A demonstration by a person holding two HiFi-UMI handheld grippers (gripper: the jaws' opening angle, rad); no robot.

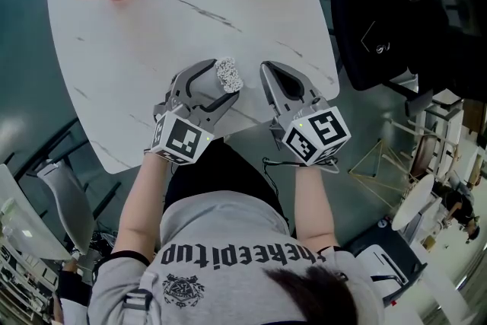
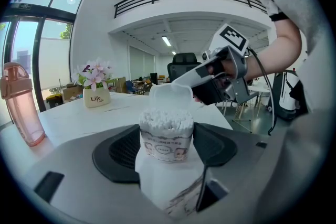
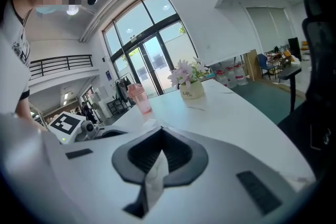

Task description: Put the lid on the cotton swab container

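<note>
One swab-filled container (image 2: 166, 136) in left claw (image 1: 214, 84); lid (image 2: 170, 94) in right claw (image 3: 160, 155).

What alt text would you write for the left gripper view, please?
The left tool grips an open cotton swab container, full of white swabs, at the centre. Just behind it, the right tool holds the translucent lid close to the container's top. A pink bottle and a flower pot stand on the white table at the left.
</note>
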